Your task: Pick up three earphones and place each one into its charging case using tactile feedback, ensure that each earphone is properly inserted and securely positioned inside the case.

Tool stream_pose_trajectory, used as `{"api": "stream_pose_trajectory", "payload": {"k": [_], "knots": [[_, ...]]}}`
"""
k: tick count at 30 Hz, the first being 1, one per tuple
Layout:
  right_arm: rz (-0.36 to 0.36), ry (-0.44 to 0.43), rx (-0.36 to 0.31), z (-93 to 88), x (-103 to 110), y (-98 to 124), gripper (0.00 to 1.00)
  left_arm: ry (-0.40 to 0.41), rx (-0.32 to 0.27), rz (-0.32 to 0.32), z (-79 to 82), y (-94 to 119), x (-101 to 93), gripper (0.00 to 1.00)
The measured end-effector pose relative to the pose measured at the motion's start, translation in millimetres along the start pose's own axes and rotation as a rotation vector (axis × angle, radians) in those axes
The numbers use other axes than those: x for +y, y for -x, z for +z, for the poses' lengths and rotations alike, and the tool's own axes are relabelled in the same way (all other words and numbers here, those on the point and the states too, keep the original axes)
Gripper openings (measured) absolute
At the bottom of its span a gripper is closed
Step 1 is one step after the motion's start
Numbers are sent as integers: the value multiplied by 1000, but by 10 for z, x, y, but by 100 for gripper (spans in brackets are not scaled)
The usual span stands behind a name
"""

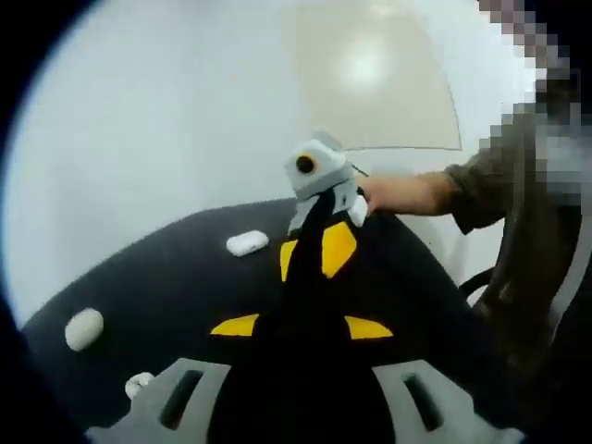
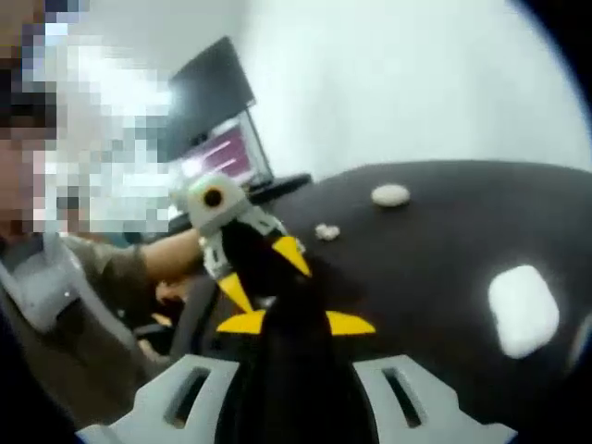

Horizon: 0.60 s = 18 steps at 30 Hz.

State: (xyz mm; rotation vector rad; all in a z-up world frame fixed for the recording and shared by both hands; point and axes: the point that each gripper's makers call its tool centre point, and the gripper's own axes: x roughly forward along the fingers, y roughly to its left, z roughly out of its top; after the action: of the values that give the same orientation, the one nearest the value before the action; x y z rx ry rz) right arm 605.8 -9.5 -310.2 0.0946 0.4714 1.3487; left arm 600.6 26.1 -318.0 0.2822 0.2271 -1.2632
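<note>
**Two claws meet over a dark table**

The left gripper [image 1: 302, 319] and the right gripper [image 2: 296, 324] point at each other, and their black and yellow tips come together in one dark clump. The clump hides the tips, so I cannot tell if either claw is wide, narrow, or holding something. No earphone shows between them.

In the left gripper view, a hand [image 1: 398, 194] in a green-brown sleeve [image 1: 481, 190] holds the other claw from the right side.

Three small white things lie on the table [image 1: 166, 277], well apart from each other. In the left gripper view, a small earphone [image 1: 139, 384] lies near the bottom left, just beside the grey base of the claw. An oval case [image 1: 83, 328] lies a bit further out by the table's edge. A flat white case [image 1: 247, 243] lies further back, near the tips of the claws. It is too blurry to see if the cases are open or closed.

The claws and the hand cover part of the table behind them.

The table is black with a round edge. A white wall [image 1: 185, 92] stands behind it. In the right gripper view, a screen [image 2: 217, 120] glows pink at the table's far side.
</note>
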Motion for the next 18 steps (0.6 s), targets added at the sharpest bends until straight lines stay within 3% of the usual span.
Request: {"api": "stream_pose_trajectory", "payload": {"k": [4, 6, 7, 8, 10, 11, 12, 13, 15, 16, 18], "knots": [[-4, 20, -6, 22, -10, -14, 25, 5, -22, 2, -7, 31, -27, 31], [-15, 46, -9, 33, -1, -16, 25, -32, -42, 14, 52, 111, -22, 35], [-20, 62, -18, 44, 11, -15, 26, -35, -117, 32, 187, 169, 1, 37], [-23, 80, -28, 65, 21, -11, 28, 1, -258, 41, 412, 313, 24, 36], [-23, 121, -51, 100, 78, -21, 34, 88, -441, 101, 682, 619, 196, 36], [-17, 146, -52, 97, 116, -40, 37, 110, -493, 128, 757, 730, 270, 35], [-13, 162, -45, 88, 139, -68, 40, 128, -547, 199, 818, 904, 427, 34], [-10, 183, -29, 70, 142, -100, 43, 135, -581, 297, 826, 1068, 616, 30], [-20, 232, 10, 22, 129, -176, 45, 168, -569, 489, 677, 1324, 975, 21], [-23, 259, 29, 1, 124, -214, 46, 192, -559, 516, 627, 1375, 1042, 20], [-23, 302, 65, -31, 124, -302, 46, 244, -617, 475, 672, 1439, 1047, 26]]}}
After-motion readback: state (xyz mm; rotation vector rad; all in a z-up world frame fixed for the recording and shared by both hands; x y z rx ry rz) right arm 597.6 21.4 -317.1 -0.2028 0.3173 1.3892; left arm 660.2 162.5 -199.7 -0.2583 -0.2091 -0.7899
